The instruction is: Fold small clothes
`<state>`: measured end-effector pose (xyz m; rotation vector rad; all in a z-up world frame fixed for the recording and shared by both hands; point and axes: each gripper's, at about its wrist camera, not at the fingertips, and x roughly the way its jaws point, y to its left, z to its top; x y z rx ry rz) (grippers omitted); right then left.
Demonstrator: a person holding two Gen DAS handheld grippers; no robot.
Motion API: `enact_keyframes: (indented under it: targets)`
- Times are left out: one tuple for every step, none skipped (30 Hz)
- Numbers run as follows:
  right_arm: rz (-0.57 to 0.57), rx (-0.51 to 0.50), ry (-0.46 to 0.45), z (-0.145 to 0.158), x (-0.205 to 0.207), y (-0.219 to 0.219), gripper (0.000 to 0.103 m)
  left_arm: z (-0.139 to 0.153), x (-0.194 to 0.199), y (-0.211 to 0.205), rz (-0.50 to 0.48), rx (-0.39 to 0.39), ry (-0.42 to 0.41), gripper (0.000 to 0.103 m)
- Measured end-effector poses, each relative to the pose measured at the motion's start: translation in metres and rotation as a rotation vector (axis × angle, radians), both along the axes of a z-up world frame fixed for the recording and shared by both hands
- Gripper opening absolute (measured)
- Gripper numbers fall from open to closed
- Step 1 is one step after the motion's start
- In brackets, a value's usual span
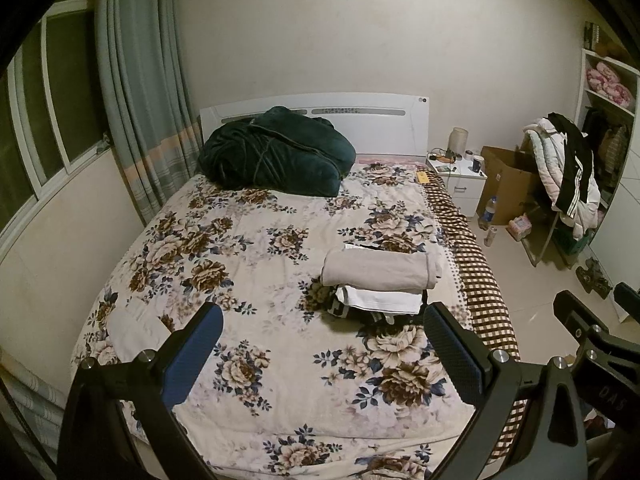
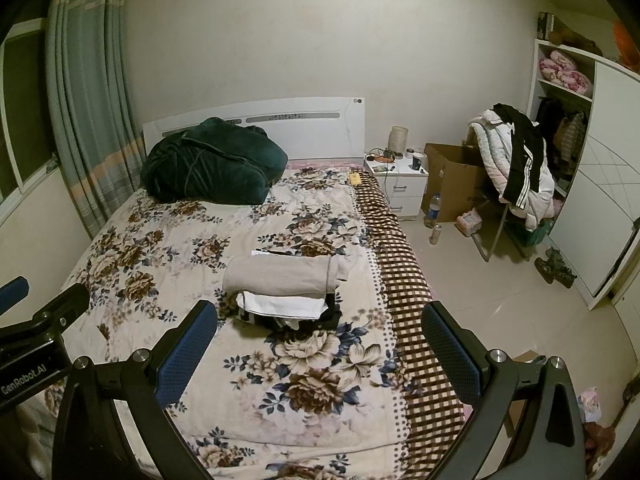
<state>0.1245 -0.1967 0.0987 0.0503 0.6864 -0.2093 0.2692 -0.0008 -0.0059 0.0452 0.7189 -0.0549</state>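
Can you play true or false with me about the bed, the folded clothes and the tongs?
1. Both tongs are wide open and hold nothing. True: the left tongs and the right tongs are open above the bed.
2. The beige folded cloth lies on top of the pile. True.
3. A white folded piece sits under the beige one. True.
4. The dark green blanket is on the floor. False: it is bunched on the bed by the headboard.
5. The bed cover is plain blue. False: it has flowers on it.
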Motion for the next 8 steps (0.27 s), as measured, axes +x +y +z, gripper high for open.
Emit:
enact_keyframes:
  targets:
    - [0.000,-0.002,0.000,0.0000,0.0002,0.0001,0.103,0.0005,-0.0003,0.0010,0.001,-0.001,0.002,0.103]
    - [0.000,-0.004,0.000,0.0001,0.0002,0.0000,0.103,0.0013,-0.0004,0.0031,0.003,-0.004,0.005,0.103]
    - [0.000,-0.002,0.000,0.0001,0.0001,0.0000,0.103,0.0018,-0.0008,0.0039,0.003,-0.003,0.004,0.103]
    - [0.000,-0.001,0.002,0.0001,0.0003,0.0003,0.103,0.0016,-0.0001,0.0035,0.003,-0.001,0.002,0.103]
    - [0.000,-0.002,0.001,0.0002,0.0002,0.0004,0.103,0.0017,0.0000,0.0037,0.002,-0.001,0.000,0.103]
    - [-0.001,-0.002,0.000,0.0003,0.0002,0.0005,0.103,0.0026,-0.0009,0.0057,0.005,0.000,-0.003,0.103]
    - [0.000,-0.001,0.001,0.0003,0.0004,0.0005,0.103,0.0035,-0.0019,0.0073,0.008,-0.001,-0.005,0.103]
    - [0.001,0.000,0.002,0.0003,0.0006,0.0003,0.103,0.0041,-0.0028,0.0088,0.009,-0.002,-0.006,0.103]
